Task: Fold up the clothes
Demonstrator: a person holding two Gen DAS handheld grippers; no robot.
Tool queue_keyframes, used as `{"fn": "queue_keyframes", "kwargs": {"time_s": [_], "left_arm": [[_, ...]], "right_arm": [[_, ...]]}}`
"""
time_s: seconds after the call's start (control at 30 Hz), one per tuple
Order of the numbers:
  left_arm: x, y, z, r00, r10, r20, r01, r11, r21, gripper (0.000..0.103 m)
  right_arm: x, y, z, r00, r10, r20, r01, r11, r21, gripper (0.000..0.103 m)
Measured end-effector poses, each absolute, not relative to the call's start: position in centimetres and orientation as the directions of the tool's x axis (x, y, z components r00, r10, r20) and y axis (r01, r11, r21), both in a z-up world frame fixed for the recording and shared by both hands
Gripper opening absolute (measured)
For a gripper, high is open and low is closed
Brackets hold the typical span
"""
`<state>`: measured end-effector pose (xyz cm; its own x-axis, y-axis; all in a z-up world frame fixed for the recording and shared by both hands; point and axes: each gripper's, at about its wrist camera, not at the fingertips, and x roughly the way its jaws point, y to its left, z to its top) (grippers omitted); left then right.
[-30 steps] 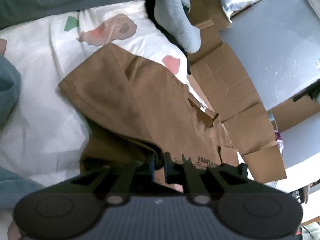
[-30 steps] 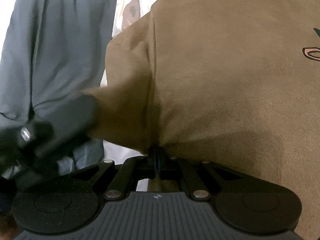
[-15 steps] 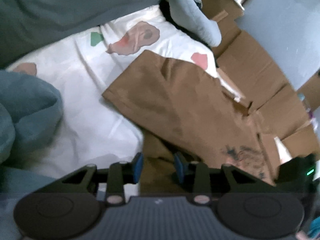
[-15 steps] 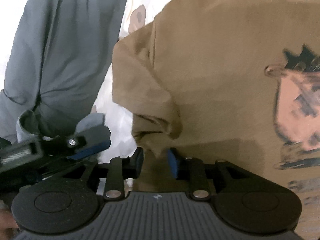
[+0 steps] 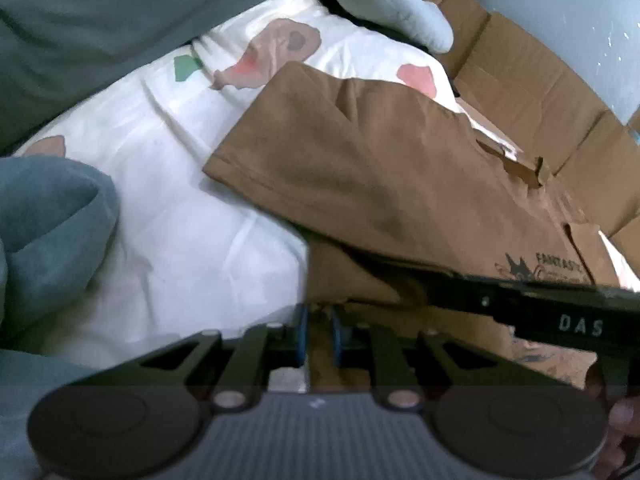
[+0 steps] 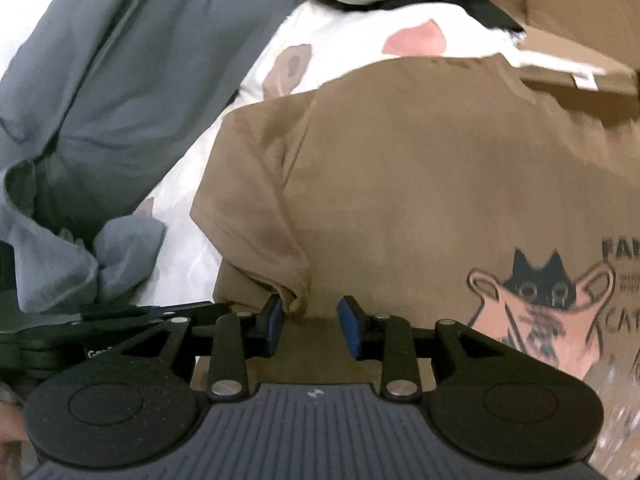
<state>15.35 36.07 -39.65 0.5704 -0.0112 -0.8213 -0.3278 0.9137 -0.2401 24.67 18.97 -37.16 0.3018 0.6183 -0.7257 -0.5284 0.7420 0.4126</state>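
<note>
A brown T-shirt [image 5: 400, 184] with a cat print [image 6: 536, 304] lies flat on a white patterned sheet [image 5: 160, 200], one sleeve folded in over the body. My left gripper [image 5: 318, 332] is shut on the shirt's near left edge, with brown cloth between its blue pads. My right gripper [image 6: 312, 324] stands open over the shirt's near hem; the folded sleeve [image 6: 256, 216] ends just beside its left pad. Part of the right gripper [image 5: 560, 312] crosses the left wrist view at lower right. The left gripper's body [image 6: 120, 320] shows at the left of the right wrist view.
Grey-blue garments [image 5: 52, 216] are bunched at the left, and a larger one [image 6: 100, 60] lies along the far left. Flattened cardboard [image 5: 540, 80] borders the bed on the right. A pale blue soft object [image 5: 392, 4] sits at the far edge.
Both grippers let go of the lifted shirt, which now lies flat. The left gripper opened, then shut again on the shirt's edge. The right gripper has stayed open and drawn back.
</note>
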Motion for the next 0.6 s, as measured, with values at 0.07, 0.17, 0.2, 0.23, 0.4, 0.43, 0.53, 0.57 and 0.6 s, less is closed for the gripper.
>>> {"fn": "queue_keyframes", "kwargs": {"time_s": [0.07, 0.17, 0.2, 0.23, 0.4, 0.43, 0.53, 0.57, 0.6], "left_arm": [[15.3, 36.2, -39.8, 0.576, -0.008, -0.818, -0.333, 0.911, -0.244, 0.014], [15.5, 36.2, -40.1, 0.580, 0.005, -0.815, -0.340, 0.910, -0.236, 0.014], [15.6, 36.2, -40.1, 0.582, 0.010, -0.813, -0.340, 0.912, -0.231, 0.014], [15.6, 36.1, -40.2, 0.583, 0.015, -0.812, -0.338, 0.914, -0.226, 0.014], [15.6, 36.0, -40.4, 0.571, 0.036, -0.820, -0.342, 0.919, -0.198, 0.008], [15.7, 36.0, -40.4, 0.570, 0.039, -0.821, -0.346, 0.917, -0.197, 0.008], [15.8, 36.1, -40.5, 0.566, 0.047, -0.823, -0.360, 0.912, -0.195, 0.008], [15.8, 36.1, -40.5, 0.564, 0.047, -0.824, -0.364, 0.910, -0.197, 0.008], [15.8, 36.2, -40.5, 0.562, 0.044, -0.826, -0.366, 0.909, -0.200, 0.008]], "right_arm": [[24.8, 19.8, -36.9, 0.299, 0.619, -0.726, -0.555, 0.732, 0.395, 0.038], [24.7, 20.8, -36.7, 0.288, 0.622, -0.728, -0.594, 0.712, 0.374, 0.037], [24.7, 21.0, -36.6, 0.286, 0.622, -0.729, -0.603, 0.708, 0.367, 0.034], [24.6, 21.2, -36.5, 0.291, 0.620, -0.728, -0.607, 0.708, 0.361, 0.028], [24.6, 20.3, -36.1, 0.321, 0.597, -0.735, -0.577, 0.739, 0.348, 0.005], [24.6, 20.0, -36.1, 0.322, 0.594, -0.738, -0.565, 0.745, 0.353, 0.005], [24.3, 19.5, -36.9, 0.319, 0.576, -0.752, -0.536, 0.764, 0.358, 0.003], [24.3, 19.4, -37.1, 0.318, 0.571, -0.757, -0.527, 0.770, 0.360, 0.002], [24.2, 19.2, -37.3, 0.316, 0.565, -0.762, -0.517, 0.776, 0.361, 0.002]]}}
